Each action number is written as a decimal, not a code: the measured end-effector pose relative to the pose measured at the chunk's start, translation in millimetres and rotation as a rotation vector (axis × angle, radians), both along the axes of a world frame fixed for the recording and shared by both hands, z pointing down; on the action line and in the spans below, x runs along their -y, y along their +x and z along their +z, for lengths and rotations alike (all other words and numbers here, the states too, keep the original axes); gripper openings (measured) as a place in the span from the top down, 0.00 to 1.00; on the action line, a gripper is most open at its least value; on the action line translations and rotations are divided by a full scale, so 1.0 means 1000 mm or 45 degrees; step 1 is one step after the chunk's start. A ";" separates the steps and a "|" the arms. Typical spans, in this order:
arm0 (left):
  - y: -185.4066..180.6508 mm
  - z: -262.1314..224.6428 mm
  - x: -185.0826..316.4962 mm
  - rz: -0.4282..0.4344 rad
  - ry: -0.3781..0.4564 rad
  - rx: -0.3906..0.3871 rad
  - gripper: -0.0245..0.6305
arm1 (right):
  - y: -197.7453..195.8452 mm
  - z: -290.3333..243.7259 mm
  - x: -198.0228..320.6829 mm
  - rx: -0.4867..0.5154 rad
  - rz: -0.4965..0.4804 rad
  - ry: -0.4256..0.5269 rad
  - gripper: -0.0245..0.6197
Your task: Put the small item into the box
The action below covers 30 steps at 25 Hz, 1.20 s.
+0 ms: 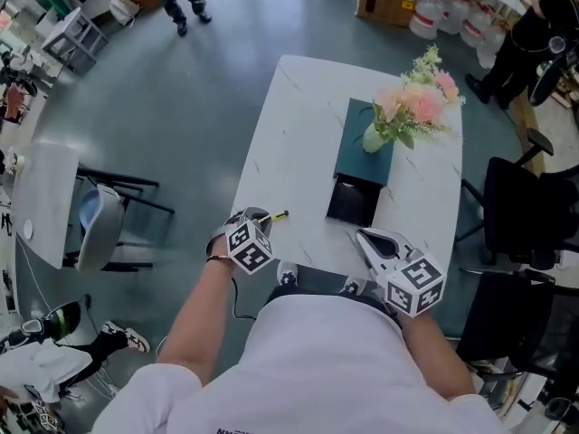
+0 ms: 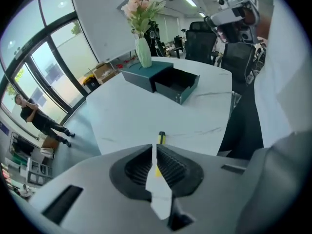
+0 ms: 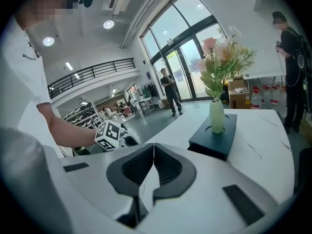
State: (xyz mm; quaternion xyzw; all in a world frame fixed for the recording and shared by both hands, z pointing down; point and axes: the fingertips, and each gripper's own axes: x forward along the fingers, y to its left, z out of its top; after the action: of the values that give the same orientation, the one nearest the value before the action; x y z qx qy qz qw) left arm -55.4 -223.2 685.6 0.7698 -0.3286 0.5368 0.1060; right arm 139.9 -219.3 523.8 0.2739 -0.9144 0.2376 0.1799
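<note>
Grip check: left gripper clamped on the yellow pen; right gripper jaws together, nothing between. Open drawer of the box lies at the pen's 3 o'clock. Carry level, clear the drawer wall, release low inside.

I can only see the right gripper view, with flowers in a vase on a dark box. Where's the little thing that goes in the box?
Observer: The left gripper is shut on it: a thin yellow stick with a black tip.
Operator: How does it get inside?
Observer: The box has its drawer pulled out toward us, and it looks empty.
Operator: Is the stick there yet?
Observer: No, bare white table lies between them.
</note>
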 end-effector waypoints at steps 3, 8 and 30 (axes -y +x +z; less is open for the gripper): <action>-0.003 0.021 -0.004 0.064 -0.108 0.012 0.85 | -0.002 0.008 -0.004 0.000 0.033 -0.025 0.94; -0.012 0.043 -0.006 0.149 -0.184 0.060 0.77 | 0.003 0.010 -0.005 -0.003 0.100 -0.038 0.94; 0.013 0.025 -0.002 0.030 -0.307 -0.167 0.86 | 0.027 0.004 0.003 -0.019 0.197 0.009 0.94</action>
State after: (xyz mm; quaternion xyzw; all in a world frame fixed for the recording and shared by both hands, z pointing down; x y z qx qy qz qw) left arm -42.3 -221.6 710.2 0.7888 -0.2452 0.5220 0.2127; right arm 167.1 -222.5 528.0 0.3461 -0.8900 0.2456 0.1669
